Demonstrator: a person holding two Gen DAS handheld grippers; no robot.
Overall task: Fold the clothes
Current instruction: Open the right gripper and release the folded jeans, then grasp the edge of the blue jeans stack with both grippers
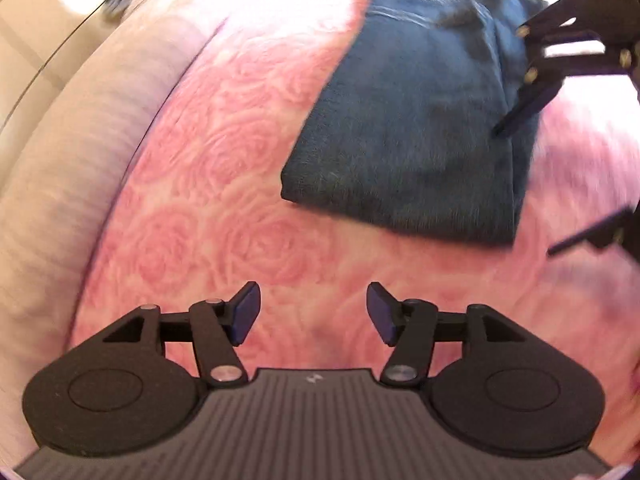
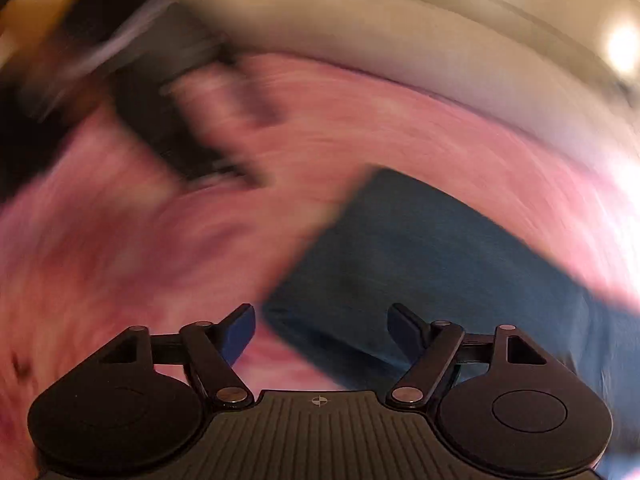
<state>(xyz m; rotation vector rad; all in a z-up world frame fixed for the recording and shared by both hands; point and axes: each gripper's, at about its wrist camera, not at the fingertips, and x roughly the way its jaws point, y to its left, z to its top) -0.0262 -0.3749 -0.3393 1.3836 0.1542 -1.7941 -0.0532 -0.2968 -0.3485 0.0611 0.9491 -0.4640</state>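
In the left wrist view, the left tongs (image 1: 313,312) are seen standing wide, nothing between their blue pads (image 1: 245,312), above a pink bedspread (image 1: 224,184) patterned with roses. A folded pair of jeans (image 1: 412,120) is laid flat on this bedspread, well ahead of the left tongs and to the right, with a stitched pocket visible toward its far end. The right tongs (image 1: 524,188) are seen at the right edge, spread wide; one finger lies over the right side of the jeans, the other beyond the near right corner, over the bedspread. Whether the upper finger touches the denim cannot be told. A pale padded edge (image 1: 72,152) borders the bedspread on the left.

In the right wrist view, much is smeared by blur. The right tongs (image 2: 321,330) are shown wide and empty. The jeans (image 2: 432,256) are seen just ahead of them and to the right, their near corner lying between the pads, on the pink bedspread (image 2: 120,248). Dark blurred shapes at the upper left cannot be identified.
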